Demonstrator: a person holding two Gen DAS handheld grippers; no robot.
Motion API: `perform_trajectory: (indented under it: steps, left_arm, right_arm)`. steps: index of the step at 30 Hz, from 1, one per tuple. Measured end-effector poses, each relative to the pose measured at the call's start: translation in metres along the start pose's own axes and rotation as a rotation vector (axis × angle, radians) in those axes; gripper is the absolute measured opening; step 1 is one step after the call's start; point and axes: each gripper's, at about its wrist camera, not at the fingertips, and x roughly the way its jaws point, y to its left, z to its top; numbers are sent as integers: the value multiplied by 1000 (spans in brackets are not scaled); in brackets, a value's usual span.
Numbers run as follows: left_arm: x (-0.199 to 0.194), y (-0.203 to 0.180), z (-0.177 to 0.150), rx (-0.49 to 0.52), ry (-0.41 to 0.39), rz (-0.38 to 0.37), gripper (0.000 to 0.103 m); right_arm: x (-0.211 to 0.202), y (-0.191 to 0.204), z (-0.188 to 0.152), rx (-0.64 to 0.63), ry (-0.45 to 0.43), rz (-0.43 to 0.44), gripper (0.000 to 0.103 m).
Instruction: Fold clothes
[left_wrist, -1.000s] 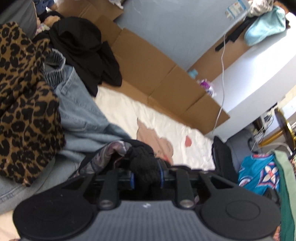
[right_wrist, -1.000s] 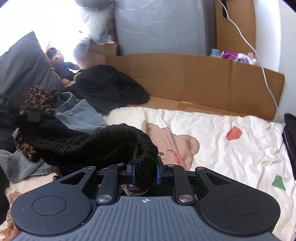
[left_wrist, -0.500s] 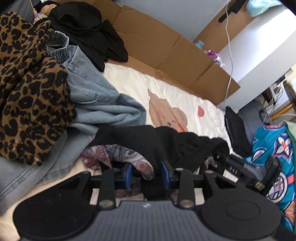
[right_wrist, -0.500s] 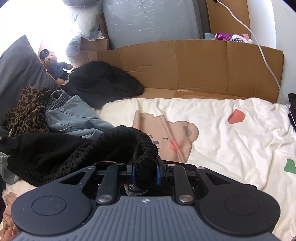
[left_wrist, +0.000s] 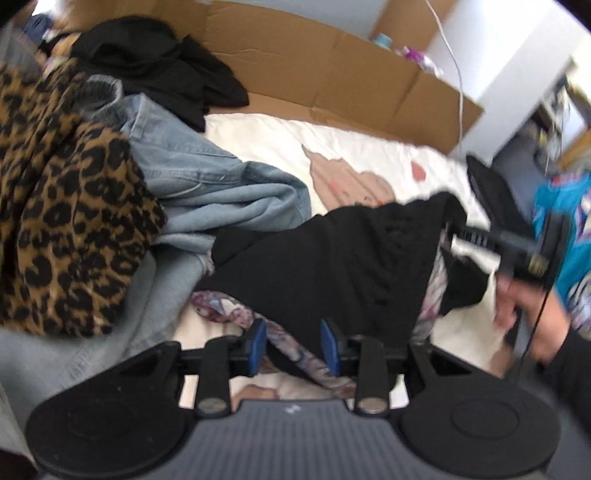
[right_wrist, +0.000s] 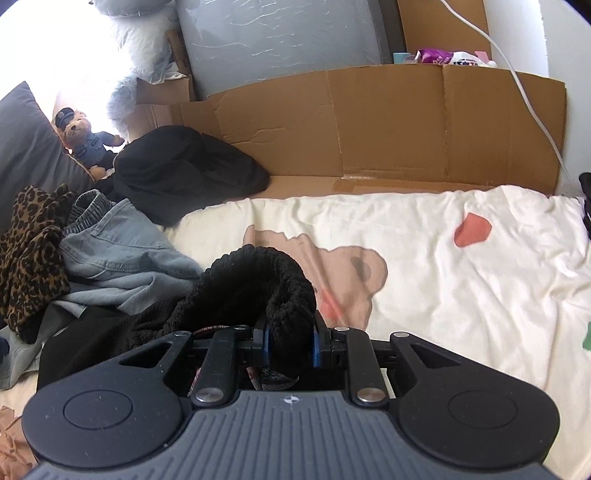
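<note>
A black knit garment with a floral lining lies stretched low over the bed between my two grippers. My left gripper has its blue pads parted, with the garment's edge lying loosely between them. My right gripper is shut on the bunched black knit edge. The right gripper also shows at the right of the left wrist view, clamped on the garment's far end.
A leopard-print garment, blue jeans and a black clothes heap lie to the left. The white bear-print sheet spreads right. Cardboard panels line the back wall. A teddy bear sits far left.
The left gripper's pads have opened off the garment's edge. The garment has been drawn out and lowered flatter toward the bed, and the right gripper has moved right, away from the left one.
</note>
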Motion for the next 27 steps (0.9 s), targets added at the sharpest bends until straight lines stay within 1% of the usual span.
perform_trajectory:
  steps: [5,7,9,13,15,20,23,24,25,27]
  left_arm:
    - [12,-29,-5,254,13,82,37]
    - [17,-41,-10,344,15,96,41]
    - [22,-52,-14,418,16,104,41]
    - [33,-66,-20,509,27,108,41]
    - [37,-73,-23,544,19,117,42]
    - [41,-90,-36,658,3,126,49]
    - [40,-99,-47,707,0,106,54]
    - [41,-101,-51,719,-1,99,59]
    - [41,-104,-54,737,-3,100,63]
    - [46,-110,-58,784,-6,126,64]
  right_arm:
    - [14,-4,12,-11,-5,6,20]
    - [19,-5,15,-13,-2,10,20]
    - [24,-6,18,-16,0,14,20]
    - [31,-8,20,-9,11,31,20]
    - [34,-10,21,-2,20,40,20]
    - [44,-15,27,10,36,67,20]
    - [50,-19,29,36,46,85,20]
    - [52,-21,30,42,50,89,20]
    - [53,-22,29,53,57,93,20]
    - [54,-23,27,69,69,100,20]
